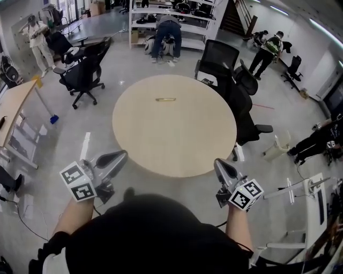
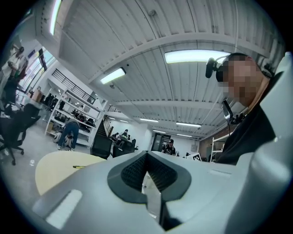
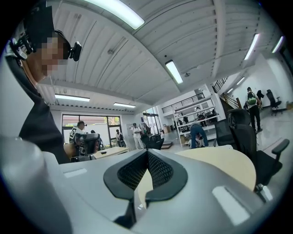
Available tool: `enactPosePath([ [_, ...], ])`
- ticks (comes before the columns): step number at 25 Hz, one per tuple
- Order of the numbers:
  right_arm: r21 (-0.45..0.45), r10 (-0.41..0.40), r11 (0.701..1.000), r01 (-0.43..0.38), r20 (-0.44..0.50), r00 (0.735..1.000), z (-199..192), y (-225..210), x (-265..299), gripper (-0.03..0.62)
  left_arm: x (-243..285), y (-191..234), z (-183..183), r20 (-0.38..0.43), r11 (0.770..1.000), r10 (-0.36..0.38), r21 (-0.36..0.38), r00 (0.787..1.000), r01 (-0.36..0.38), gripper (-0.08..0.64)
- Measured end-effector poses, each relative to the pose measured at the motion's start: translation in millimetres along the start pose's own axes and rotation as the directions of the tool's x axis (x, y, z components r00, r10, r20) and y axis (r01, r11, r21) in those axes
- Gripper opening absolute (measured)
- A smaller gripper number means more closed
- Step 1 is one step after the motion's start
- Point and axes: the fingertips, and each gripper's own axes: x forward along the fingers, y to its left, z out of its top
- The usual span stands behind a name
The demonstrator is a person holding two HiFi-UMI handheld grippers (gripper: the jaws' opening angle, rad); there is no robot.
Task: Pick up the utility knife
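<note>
Beige round table (image 1: 171, 139) carrying utility knife (image 1: 165, 99) at its far side, left gripper (image 1: 122, 155) and right gripper (image 1: 217, 161) hovering at table's near edge, both clenched empty.

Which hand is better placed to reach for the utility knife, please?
Left, marginally. The utility knife lies far across the round table, slightly left of centre. The left claw looks a little nearer than the right claw, and only its view shows the knife. Both are shut.

Place: I stand in an open office-cum-workshop hall.
Seating: black swivel chairs (image 1: 83, 75) around my round tabletop (image 1: 174, 139).
Storage: white shelving (image 1: 195, 27), staircase (image 1: 234, 16).
Ceiling: strip lights (image 2: 197, 55).
</note>
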Motion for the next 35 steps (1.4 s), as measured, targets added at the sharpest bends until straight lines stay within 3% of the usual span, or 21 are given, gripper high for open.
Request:
enactPosePath([
  [6,-0.035,-0.083,0.996,0.083,0.020,0.996,19,-6,50,0.014,11,73,17,0.017,0.997,-0.072,-0.024,0.997,0.073,-0.006],
  [11,-0.065,-0.108,0.992,0.111,0.043,0.993,43,3,110,0.014,20,129,53,0.028,0.989,-0.149,0.006,0.988,0.149,-0.006],
  [20,-0.073,-0.163,0.983,0.166,0.046,0.986,48,7,203,0.015,14,234,85,0.025,0.982,-0.190,0.001,0.982,0.190,-0.006],
  [27,-0.075,-0.157,0.985,0.157,0.010,0.988,50,-4,249,0.014,20,276,90,0.022,0.983,-0.181,-0.018,0.983,0.182,-0.006],
  [35,-0.068,-0.118,0.991,0.116,-0.030,0.993,50,-49,259,0.015,57,288,72,0.014,0.989,-0.136,-0.049,0.991,0.137,-0.006],
])
